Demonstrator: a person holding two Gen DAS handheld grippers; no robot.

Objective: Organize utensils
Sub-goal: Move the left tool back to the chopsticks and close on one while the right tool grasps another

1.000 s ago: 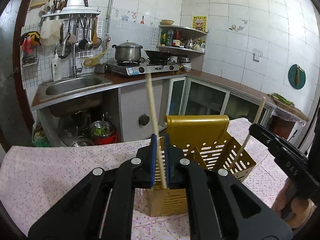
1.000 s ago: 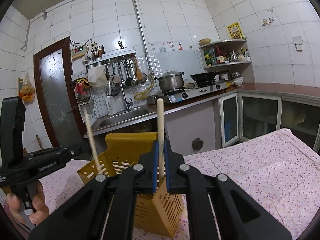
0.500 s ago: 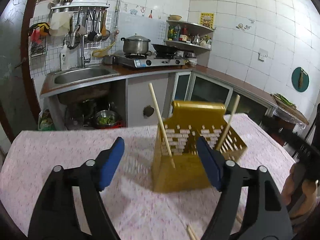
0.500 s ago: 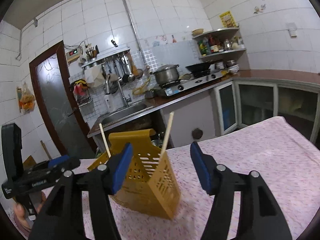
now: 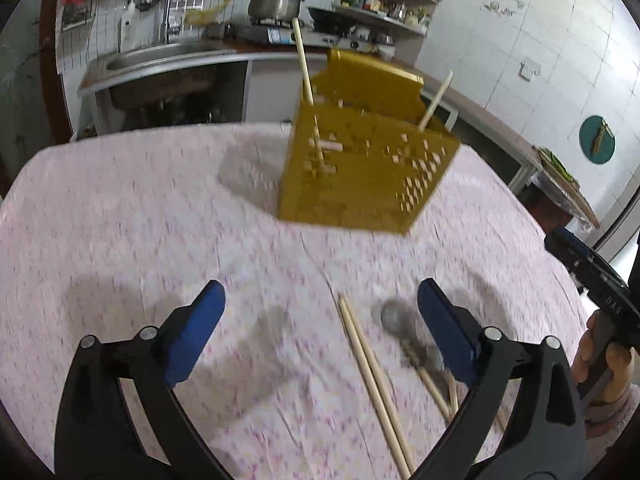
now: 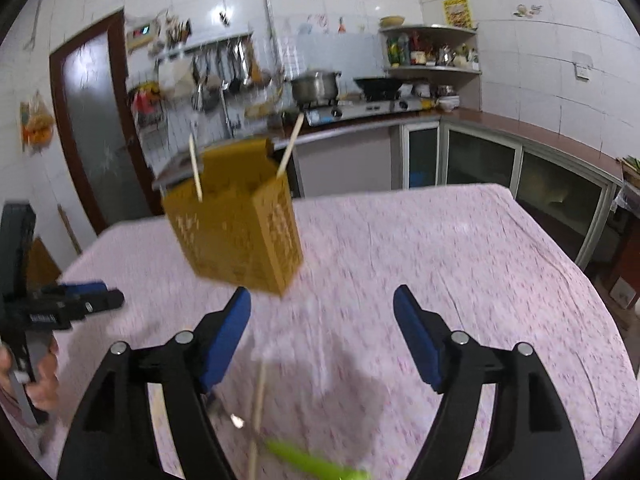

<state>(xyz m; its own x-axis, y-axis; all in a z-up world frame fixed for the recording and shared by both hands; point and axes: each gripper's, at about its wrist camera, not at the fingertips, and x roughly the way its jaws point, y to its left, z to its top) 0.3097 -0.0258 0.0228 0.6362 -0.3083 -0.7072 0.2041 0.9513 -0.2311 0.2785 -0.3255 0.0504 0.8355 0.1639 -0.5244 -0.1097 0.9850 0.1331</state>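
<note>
Two chopsticks (image 5: 305, 68) are stood in the yellow holder (image 5: 360, 172); before it, more chopsticks (image 5: 372, 376) and a spoon (image 5: 400, 328) are left lying. Both the left gripper (image 5: 320, 312) and right gripper (image 6: 322, 320), jaws just opened, are held apart and empty.

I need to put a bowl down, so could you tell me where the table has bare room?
The cloth left of the yellow caddy out to the table edge is bare. So is the stretch right of the caddy in the right wrist view. It is crowded near the person: loose chopsticks and a spoon lie there.
</note>
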